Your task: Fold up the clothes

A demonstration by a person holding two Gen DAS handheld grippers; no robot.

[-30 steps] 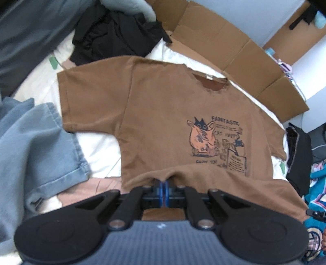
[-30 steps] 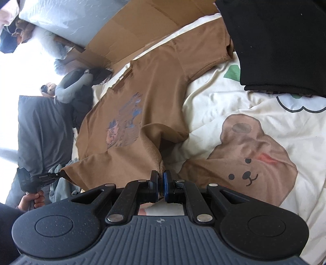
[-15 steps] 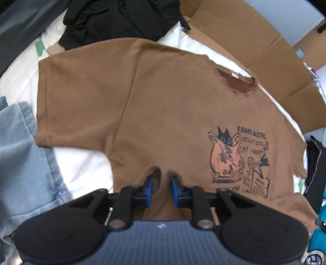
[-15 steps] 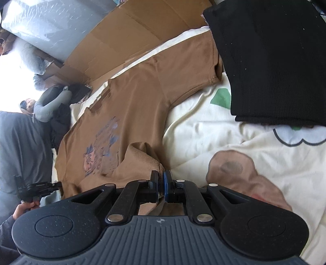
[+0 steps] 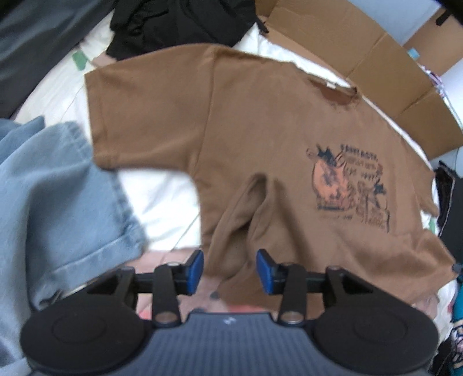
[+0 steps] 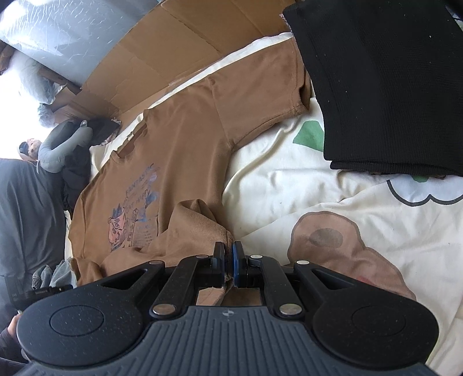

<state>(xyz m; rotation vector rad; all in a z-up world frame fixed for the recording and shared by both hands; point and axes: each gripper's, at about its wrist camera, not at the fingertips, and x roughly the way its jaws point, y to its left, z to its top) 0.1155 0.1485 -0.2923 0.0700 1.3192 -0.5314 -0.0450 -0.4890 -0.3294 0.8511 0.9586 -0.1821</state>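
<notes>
A brown T-shirt (image 5: 260, 130) with a cat print lies face up on a cream bedsheet (image 5: 162, 196); its hem is bunched toward me. My left gripper (image 5: 230, 270) is open, its blue pads either side of a raised ridge of the hem, not pinching it. In the right wrist view the same brown T-shirt (image 6: 179, 156) stretches away to the left. My right gripper (image 6: 228, 257) is shut on the shirt's hem corner, which is lifted into a fold.
Light blue jeans (image 5: 49, 208) lie left of the shirt. Black clothes (image 5: 179, 26) sit beyond it, flattened cardboard (image 5: 361, 57) behind. In the right wrist view a folded black garment (image 6: 385, 86) lies at right on the bear-print sheet (image 6: 332, 245).
My left gripper has opened and let go of the hem, leaving a ridge of cloth between its pads. My right gripper has stayed shut on the hem and carried it toward the collar.
</notes>
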